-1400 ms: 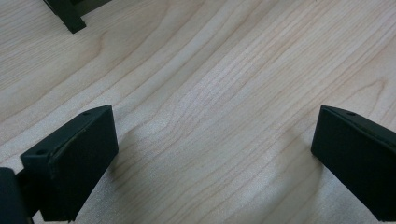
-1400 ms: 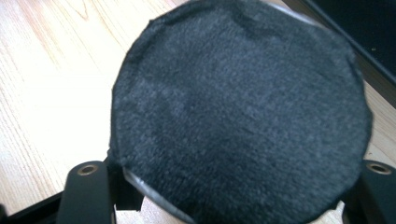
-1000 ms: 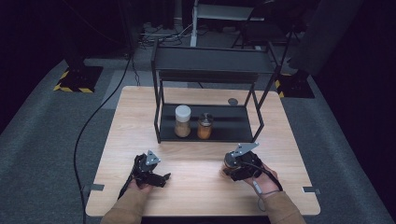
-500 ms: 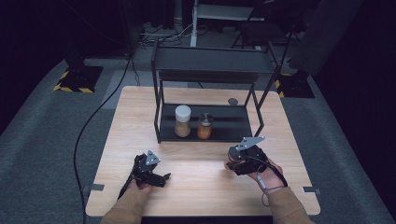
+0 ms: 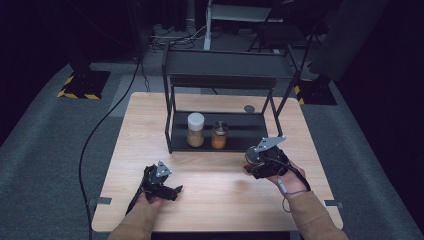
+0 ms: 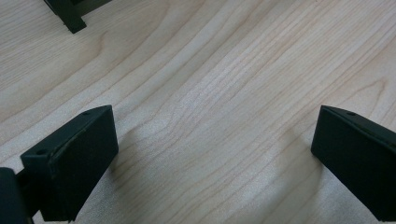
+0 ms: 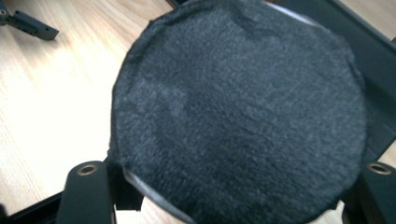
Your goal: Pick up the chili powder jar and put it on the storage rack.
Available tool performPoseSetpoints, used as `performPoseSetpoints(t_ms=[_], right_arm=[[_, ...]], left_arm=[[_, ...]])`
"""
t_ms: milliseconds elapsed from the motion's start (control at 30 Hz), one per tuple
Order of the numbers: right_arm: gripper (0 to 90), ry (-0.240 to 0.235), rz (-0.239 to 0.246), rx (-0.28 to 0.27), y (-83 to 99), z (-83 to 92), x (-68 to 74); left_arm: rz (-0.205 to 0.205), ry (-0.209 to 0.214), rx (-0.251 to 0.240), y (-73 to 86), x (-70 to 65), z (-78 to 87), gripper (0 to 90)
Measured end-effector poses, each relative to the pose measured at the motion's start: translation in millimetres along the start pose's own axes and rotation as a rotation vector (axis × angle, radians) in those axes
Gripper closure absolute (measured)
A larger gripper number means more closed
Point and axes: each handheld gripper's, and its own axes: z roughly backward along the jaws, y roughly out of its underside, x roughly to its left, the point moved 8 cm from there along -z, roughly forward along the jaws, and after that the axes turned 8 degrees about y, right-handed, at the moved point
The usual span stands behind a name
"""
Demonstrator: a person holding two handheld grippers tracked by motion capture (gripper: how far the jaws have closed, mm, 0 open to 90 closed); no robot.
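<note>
Jaws of the right gripper (image 5: 254,161) are clenched on a round container with a dark fuzzy lid (image 7: 238,112), one jaw at each side of it in the right gripper view; it is held above the wooden table (image 5: 215,190), just in front of the black metal rack (image 5: 220,80). On the rack's lower shelf stand a white-capped jar (image 5: 195,129) and, just beside it, a smaller jar of orange contents (image 5: 219,135). The left gripper (image 5: 172,189) sits low near the table's front edge, well apart from the rack, its jaws spread wide over bare wood with nothing between them.
</note>
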Motion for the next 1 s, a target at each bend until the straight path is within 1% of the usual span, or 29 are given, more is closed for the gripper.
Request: performPoseSetpoints(t_ms=[100, 267, 467, 733, 1000], right_arm=[[30.9, 0.001, 0.005, -0.006, -6.6, 0.8, -3.2], [30.9, 0.008, -0.002, -0.006, -15.8, 0.1, -9.2], [30.9, 0.014, -0.015, -0.005, -24.6, -5.3, -17.5], [30.9, 0.032, -0.018, 0.001, -37.6, -11.0, -26.7], [30.9, 0.046, -0.033, 0.012, -47.9, -21.3, -38.6]], left_arm=[[0.002, 0.001, 0.001, 0.0, -0.1, 0.1, 0.1], [-0.001, -0.003, -0.001, -0.1, -0.2, -0.1, 0.2], [0.002, -0.005, 0.0, -0.5, -0.5, -0.4, 0.1], [0.003, -0.006, 0.001, -0.5, -0.6, -0.3, 0.1], [0.005, -0.006, -0.001, -0.4, -0.8, -0.5, 0.1]])
